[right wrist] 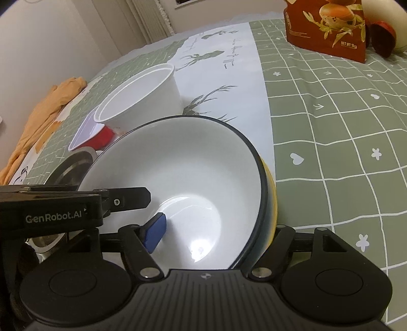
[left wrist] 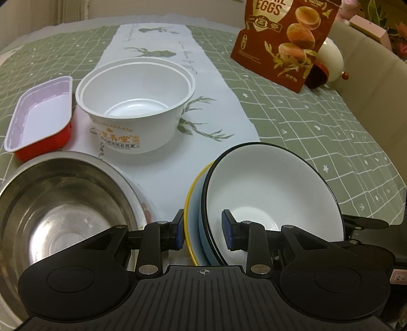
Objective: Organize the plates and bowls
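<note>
Green checked cloth [left wrist: 318,122] covered the table, with a white runner [left wrist: 157,58] printed with deer and bamboo laid down its middle, running away ahead of both tongs. Beyond the far edge stood a pale wall and a radiator [right wrist: 152,23]; an orange garment [right wrist: 43,112] lay crumpled at the table's far left. A brown snack bag [left wrist: 285,43] marked EGGS stood well ahead and to the right of the tongs.

Just left of the left gripper [left wrist: 202,233] sat a steel bowl [left wrist: 58,203]. Ahead of it stood a white paper bowl [left wrist: 134,101], and beside that a red tray [left wrist: 38,119] with a white inside.

The black-rimmed white bowl [left wrist: 267,191] sat tilted in a yellow-rimmed blue plate [left wrist: 194,229], directly before both tongs. The left gripper's blue pads straddled both near rims; whether they pressed I could not tell. The right gripper [right wrist: 213,229] stood wide across the bowl's wall, its left pad [right wrist: 155,233] inside the bowl and clear of the surface, not clamping.
</note>
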Tool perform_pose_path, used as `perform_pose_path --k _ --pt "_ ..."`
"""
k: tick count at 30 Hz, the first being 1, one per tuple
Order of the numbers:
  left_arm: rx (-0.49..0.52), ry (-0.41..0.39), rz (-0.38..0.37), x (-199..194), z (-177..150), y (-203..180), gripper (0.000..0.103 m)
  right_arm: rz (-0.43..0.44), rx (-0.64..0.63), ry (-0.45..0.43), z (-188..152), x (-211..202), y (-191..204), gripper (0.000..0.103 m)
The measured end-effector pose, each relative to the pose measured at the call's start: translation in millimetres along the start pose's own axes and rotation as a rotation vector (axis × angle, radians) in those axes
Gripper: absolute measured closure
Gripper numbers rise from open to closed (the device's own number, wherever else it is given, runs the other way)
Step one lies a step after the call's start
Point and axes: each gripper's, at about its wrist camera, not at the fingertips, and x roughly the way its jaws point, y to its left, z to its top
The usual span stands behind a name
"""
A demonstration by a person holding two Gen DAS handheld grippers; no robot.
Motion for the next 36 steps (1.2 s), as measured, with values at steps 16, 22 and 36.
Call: perform_pose_path --k 16,22,36 --pt "-0.079 -0.174 -0.221 -77.5 35.1 50.7 0.075 -0.183 0.053 -0.215 5.8 -78.8 6.4 0.032" --pt "-0.141 -0.330 -0.304 -87.6 100.2 100.5 0.075 -0.311 -0.041 -0.106 69.7 -80.2 49.6 0.031" --pt "-0.365 -0.173 -0.220 -10.6 116.0 207.0 0.074 -0.271 0.083 0.021 154.8 10.5 103.2 0.025"
